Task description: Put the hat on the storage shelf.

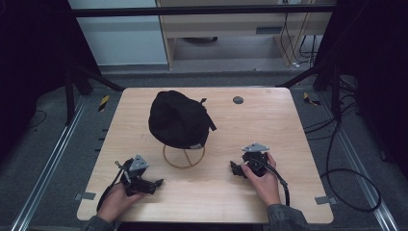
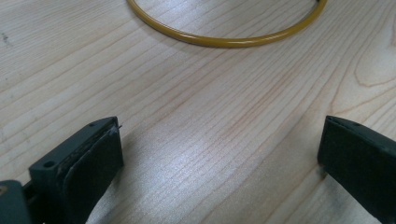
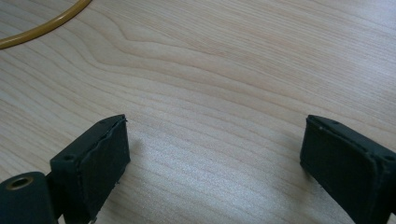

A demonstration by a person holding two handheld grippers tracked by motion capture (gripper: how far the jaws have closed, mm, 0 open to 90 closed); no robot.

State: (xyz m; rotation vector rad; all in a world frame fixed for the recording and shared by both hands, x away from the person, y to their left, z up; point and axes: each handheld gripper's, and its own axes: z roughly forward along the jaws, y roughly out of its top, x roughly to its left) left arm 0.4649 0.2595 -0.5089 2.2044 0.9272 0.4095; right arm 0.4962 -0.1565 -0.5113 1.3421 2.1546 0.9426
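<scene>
Pale wooden table (image 1: 288, 125) under dim light, dark frame around. Black cap (image 1: 179, 119) perched on yellow wire stand (image 1: 184, 157), just past centre. Left gripper (image 1: 153, 185) at 7 o'clock of the stand, jaws wide apart over bare wood. Right gripper (image 1: 235, 169) at 4 o'clock, jaws likewise spread, nothing between.

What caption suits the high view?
Black cap sits on a yellow wire stand while both open tongs rest on the wooden table.
</scene>
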